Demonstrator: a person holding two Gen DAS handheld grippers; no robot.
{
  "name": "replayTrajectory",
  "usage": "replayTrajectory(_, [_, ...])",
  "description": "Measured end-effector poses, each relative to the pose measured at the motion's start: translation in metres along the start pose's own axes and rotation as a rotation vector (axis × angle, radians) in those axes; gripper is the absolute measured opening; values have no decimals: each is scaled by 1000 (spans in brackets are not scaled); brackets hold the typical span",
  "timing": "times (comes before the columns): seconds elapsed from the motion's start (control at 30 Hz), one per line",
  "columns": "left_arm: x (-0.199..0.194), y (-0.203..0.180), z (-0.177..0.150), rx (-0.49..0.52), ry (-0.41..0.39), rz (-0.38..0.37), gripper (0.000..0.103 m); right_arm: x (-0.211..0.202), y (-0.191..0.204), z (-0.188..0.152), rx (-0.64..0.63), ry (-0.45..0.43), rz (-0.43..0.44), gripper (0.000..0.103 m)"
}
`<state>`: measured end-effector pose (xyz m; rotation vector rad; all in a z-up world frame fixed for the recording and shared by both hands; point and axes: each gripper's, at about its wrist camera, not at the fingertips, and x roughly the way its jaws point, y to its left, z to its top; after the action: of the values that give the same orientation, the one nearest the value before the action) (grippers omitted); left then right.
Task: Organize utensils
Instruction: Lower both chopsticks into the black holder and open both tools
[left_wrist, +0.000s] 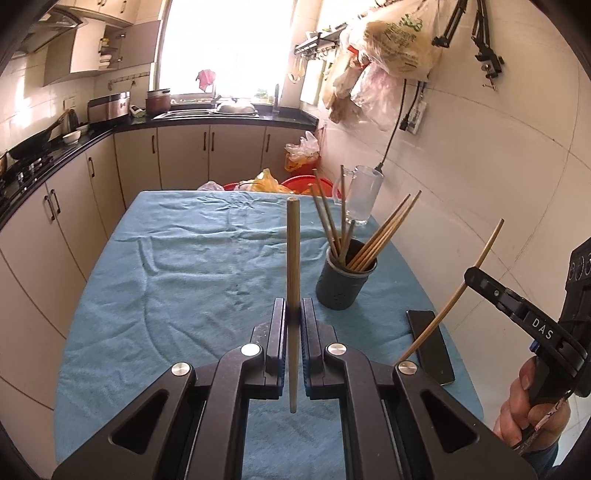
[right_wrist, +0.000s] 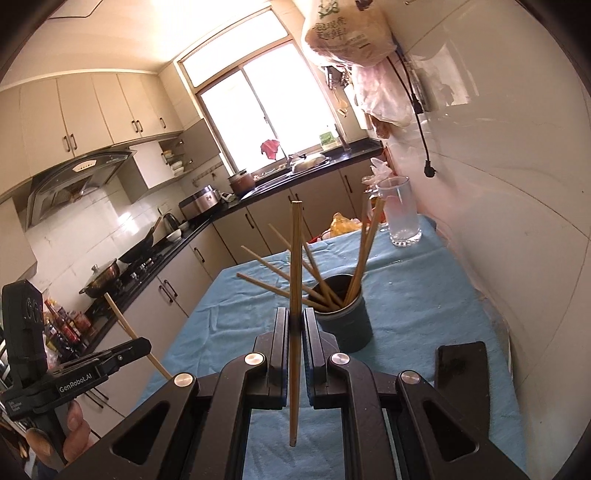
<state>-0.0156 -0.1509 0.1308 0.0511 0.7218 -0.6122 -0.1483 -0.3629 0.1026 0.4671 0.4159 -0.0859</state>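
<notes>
My left gripper (left_wrist: 294, 314) is shut on a wooden chopstick (left_wrist: 293, 266) that stands upright between its pads, above the blue towel. My right gripper (right_wrist: 294, 325) is shut on another chopstick (right_wrist: 295, 258), also upright. A dark grey holder cup (left_wrist: 345, 282) with several chopsticks fanned out of it stands on the towel to the right of the left gripper and just ahead and right of the right one (right_wrist: 345, 325). In the left wrist view the right gripper (left_wrist: 471, 275) shows at the right edge with its chopstick (left_wrist: 443, 314). In the right wrist view the left gripper (right_wrist: 146, 343) shows at the lower left with its chopstick (right_wrist: 125, 325).
A blue towel (left_wrist: 184, 277) covers the table. A black phone (left_wrist: 430, 347) lies near the right edge, beside the white wall. A clear glass mug (left_wrist: 364, 199) stands at the far right corner. Kitchen counters, a stove and a sink lie beyond on the left and back.
</notes>
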Motion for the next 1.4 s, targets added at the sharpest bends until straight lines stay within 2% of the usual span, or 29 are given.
replayTrajectory(0.63, [21,-42,28,64,-3,-23,6,-4,-22,25,4,-27,-15,7])
replayTrajectory(0.8, [19,-56,57,70,-34,-49,6,-2,-27,41,10,-45,-12,7])
replayTrajectory(1.0, [23,-77,99,66,-91,-75,6,0,-28,70,19,-112,-29,7])
replayTrajectory(1.2, [49,-82,127,25,-129,-79,6,13,-26,100,5,-183,-82,7])
replayTrajectory(1.3, [67,-78,135,4,-153,-61,6,29,-26,107,0,-199,-102,7])
replayTrajectory(1.4, [86,-74,137,-6,-140,-49,6,49,-24,111,-9,-194,-105,7])
